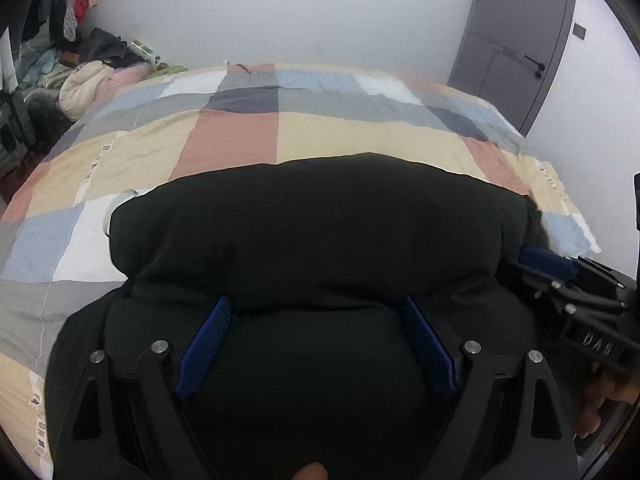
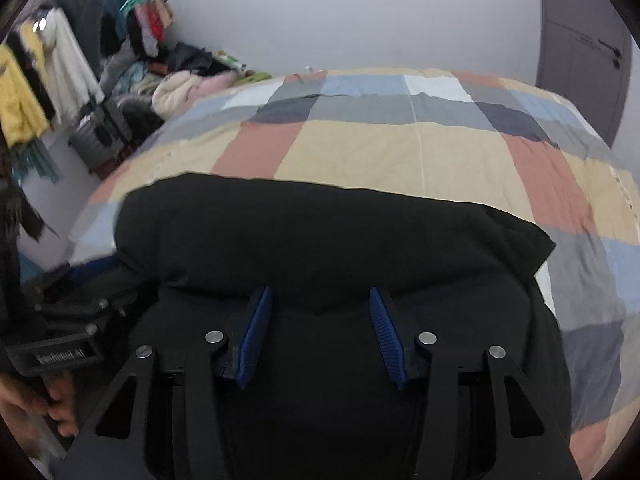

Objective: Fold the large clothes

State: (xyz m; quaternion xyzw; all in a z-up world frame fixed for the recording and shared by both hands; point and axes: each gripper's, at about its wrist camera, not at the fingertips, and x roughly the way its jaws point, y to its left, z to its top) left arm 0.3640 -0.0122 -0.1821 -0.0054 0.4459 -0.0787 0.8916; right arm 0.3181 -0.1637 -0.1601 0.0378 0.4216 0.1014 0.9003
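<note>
I see the black garment (image 1: 312,232) lying crosswise on the checked bedspread (image 1: 360,136), directly under both tools. My left gripper (image 1: 316,344) is spread wide, my right gripper (image 2: 320,332) half-open; neither grips cloth.

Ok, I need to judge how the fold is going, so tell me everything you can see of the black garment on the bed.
The black garment is a plain, dark, soft-looking fabric with no visible print, buttons or seams. It lies on the patchwork bedspread, bunched into a thick rounded roll along its far edge, with more cloth spreading toward the cameras. The left gripper and right gripper stand open over it; no pad visibly pinches the cloth.
</note>
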